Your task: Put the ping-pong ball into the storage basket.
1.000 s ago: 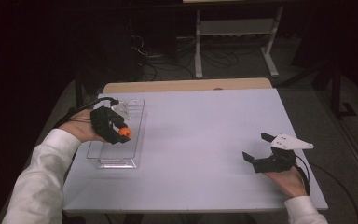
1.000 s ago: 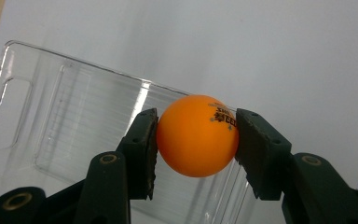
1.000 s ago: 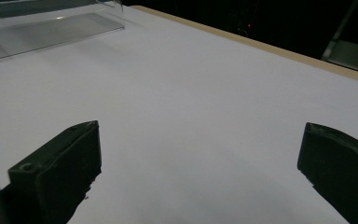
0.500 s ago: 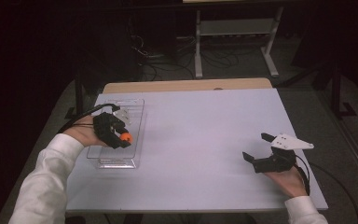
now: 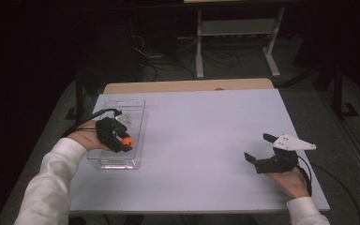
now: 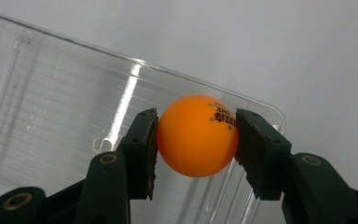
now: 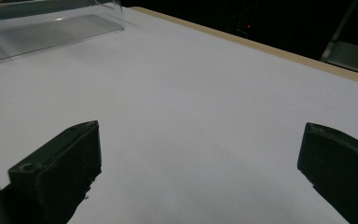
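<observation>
The orange ping-pong ball [image 6: 197, 136] is a smooth, matte sphere with small dark print near its top right, too small to read. It sits clamped between the two black jaws of the left gripper [image 6: 196, 140], one pad pressing each side at its widest part. In the high view the ball [image 5: 128, 141] shows as a small orange spot over the clear plastic tray [image 5: 104, 161]. That tray is a long, shallow, transparent rectangle with rounded corners and a finely ribbed floor, lying flat near the left edge of the white tabletop [image 5: 201, 140], its long side running away from the person. The ball hangs above the tray's floor close to one long rim [image 6: 205, 84].
</observation>
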The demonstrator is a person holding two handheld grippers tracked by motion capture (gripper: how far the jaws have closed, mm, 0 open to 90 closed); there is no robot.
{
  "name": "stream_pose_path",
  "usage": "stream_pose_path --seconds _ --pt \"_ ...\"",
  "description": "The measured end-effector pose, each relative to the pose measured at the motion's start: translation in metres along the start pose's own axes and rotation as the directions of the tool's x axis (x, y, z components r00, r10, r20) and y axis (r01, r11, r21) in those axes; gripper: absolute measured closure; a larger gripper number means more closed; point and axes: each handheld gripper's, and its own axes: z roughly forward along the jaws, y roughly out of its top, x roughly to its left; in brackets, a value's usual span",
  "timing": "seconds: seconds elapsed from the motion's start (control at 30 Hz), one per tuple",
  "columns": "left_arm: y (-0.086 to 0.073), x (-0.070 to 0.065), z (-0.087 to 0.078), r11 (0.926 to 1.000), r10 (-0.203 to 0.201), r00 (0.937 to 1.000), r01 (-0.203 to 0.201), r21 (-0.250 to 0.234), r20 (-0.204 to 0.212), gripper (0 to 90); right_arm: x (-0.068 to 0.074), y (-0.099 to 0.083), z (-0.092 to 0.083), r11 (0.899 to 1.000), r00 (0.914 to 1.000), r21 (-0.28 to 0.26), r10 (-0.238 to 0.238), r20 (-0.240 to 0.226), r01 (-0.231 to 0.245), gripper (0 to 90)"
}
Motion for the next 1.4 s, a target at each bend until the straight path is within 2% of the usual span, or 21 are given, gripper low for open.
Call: stream_pose_path --seconds 0.4,1.4 --pt "-0.007 0.003 0.01 0.9997 -0.021 0.9997 0.021 0.007 0.015 50.9 0.0 0.0 0.0 1.0 1.0 -0.001 0.0 0.002 0.0 0.0" --pt "-0.009 0.007 0.037 0.9989 -0.031 0.9979 0.029 0.038 0.057 50.9 -0.001 -0.001 -0.001 1.0 1.0 0.002 0.004 0.004 -0.004 0.0"
